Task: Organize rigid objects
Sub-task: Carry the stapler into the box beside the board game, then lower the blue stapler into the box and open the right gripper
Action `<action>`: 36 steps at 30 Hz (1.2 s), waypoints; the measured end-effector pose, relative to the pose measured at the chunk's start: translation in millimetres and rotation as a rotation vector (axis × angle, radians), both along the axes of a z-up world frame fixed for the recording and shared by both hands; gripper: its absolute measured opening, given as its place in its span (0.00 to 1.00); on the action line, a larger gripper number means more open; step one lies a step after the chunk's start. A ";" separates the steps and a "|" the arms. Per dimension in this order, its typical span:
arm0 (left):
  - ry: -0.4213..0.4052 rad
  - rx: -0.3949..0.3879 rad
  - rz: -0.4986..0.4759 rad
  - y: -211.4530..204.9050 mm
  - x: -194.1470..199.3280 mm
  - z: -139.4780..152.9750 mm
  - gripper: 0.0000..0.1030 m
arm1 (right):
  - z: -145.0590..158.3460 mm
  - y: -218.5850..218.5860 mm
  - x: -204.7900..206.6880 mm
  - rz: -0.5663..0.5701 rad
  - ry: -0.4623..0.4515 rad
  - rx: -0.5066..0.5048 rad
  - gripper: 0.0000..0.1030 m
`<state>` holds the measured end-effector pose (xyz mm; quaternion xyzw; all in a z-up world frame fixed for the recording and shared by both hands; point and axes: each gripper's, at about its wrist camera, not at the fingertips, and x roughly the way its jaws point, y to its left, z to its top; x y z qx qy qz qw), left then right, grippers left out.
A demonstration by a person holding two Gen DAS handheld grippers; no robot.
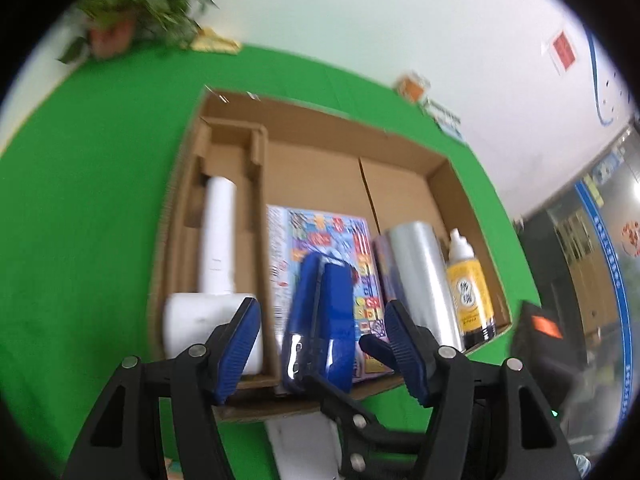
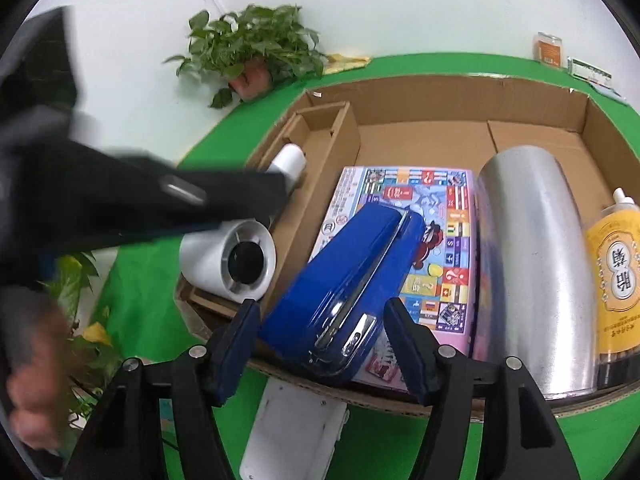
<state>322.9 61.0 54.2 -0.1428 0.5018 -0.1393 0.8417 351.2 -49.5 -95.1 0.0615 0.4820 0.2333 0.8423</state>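
Observation:
A blue stapler (image 1: 320, 320) (image 2: 344, 292) lies on a colourful board-game box (image 1: 328, 240) (image 2: 436, 240) inside an open cardboard box (image 1: 320, 132) (image 2: 440, 96). A white hair dryer (image 1: 216, 264) (image 2: 232, 260) lies in the box's left compartment. A silver roll (image 1: 424, 280) (image 2: 532, 264) and a yellow bottle (image 1: 468, 280) (image 2: 616, 272) lie at the right. My left gripper (image 1: 320, 340) is open, its fingers either side of the stapler, apart from it. My right gripper (image 2: 320, 344) is open around the stapler's near end without touching.
The box stands on a green table (image 1: 80, 200) (image 2: 256, 100). A potted plant (image 1: 132, 8) (image 2: 252, 52) stands at the far left against the wall. Small packets (image 1: 432, 100) (image 2: 560, 56) lie at the far right. A white device (image 2: 296, 432) lies in front of the box.

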 end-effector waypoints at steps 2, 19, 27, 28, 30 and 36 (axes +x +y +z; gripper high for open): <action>-0.029 0.014 0.030 9.4 -13.8 6.7 0.62 | -6.7 5.3 4.2 0.014 0.016 -0.020 0.60; -0.113 0.047 0.151 33.4 -91.3 -7.6 0.62 | 23.2 3.6 -21.7 0.197 -0.236 -0.031 0.76; -0.079 0.023 0.182 33.6 -107.3 -28.5 0.62 | 6.4 -3.8 5.1 0.138 0.003 -0.018 0.70; -0.076 0.023 0.183 32.7 -109.4 -30.1 0.62 | 0.6 -0.9 9.5 0.142 0.047 -0.013 0.70; -0.069 0.024 0.184 32.0 -111.0 -32.1 0.62 | -4.8 2.7 14.4 0.133 0.053 -0.036 0.72; -0.080 0.017 0.187 32.0 -118.4 -31.7 0.62 | -3.7 -0.9 16.7 0.192 -0.015 -0.042 0.72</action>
